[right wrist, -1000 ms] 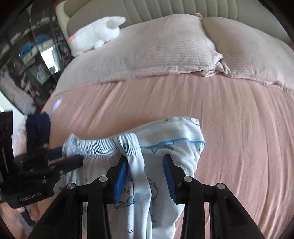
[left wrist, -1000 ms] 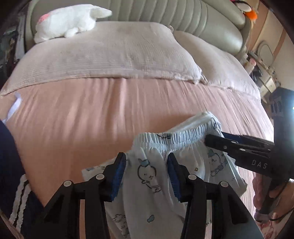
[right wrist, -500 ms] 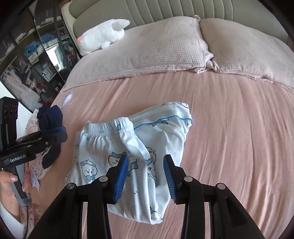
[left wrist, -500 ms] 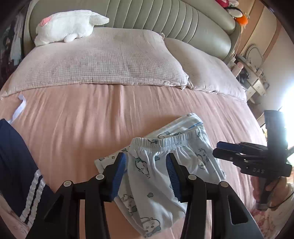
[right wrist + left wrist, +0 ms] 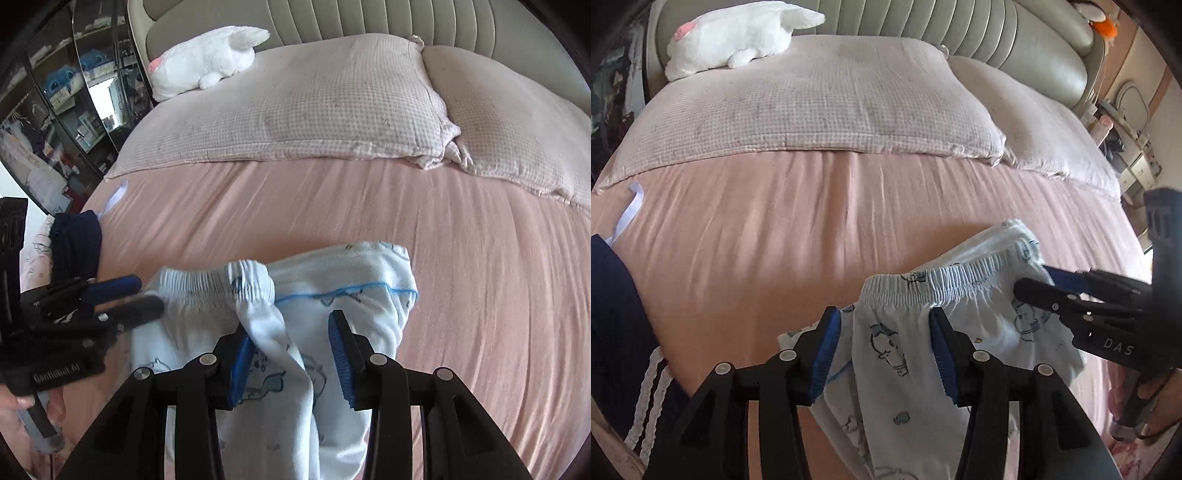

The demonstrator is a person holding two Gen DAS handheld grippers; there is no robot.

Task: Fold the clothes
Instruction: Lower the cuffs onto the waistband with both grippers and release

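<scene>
Pale blue pants [image 5: 979,321] with a cartoon print lie folded on the pink bed sheet [image 5: 757,229], elastic waistband [image 5: 942,284] toward the pillows. My left gripper [image 5: 882,350] hangs low over the waistband's left part; its jaws are opening, with cloth lying between the blue pads and not pinched. My right gripper [image 5: 290,358] stands open over the pants [image 5: 354,269], a raised fold of cloth between its pads. In the left wrist view the right gripper [image 5: 1032,280] straddles the waistband's right end. The right wrist view shows the left gripper [image 5: 149,293] at the left end.
Two checked pillows [image 5: 812,99] and a white plush toy [image 5: 738,33] lie against the padded headboard. A navy garment with white stripes [image 5: 617,314] sits at the bed's left edge, beside a white ribbon [image 5: 628,214]. Glass cabinets [image 5: 55,110] stand left of the bed.
Half a second ago both grippers stood higher, clear of the pants lying flat. Both have come back down to the waistband, about where they were a second ago.
</scene>
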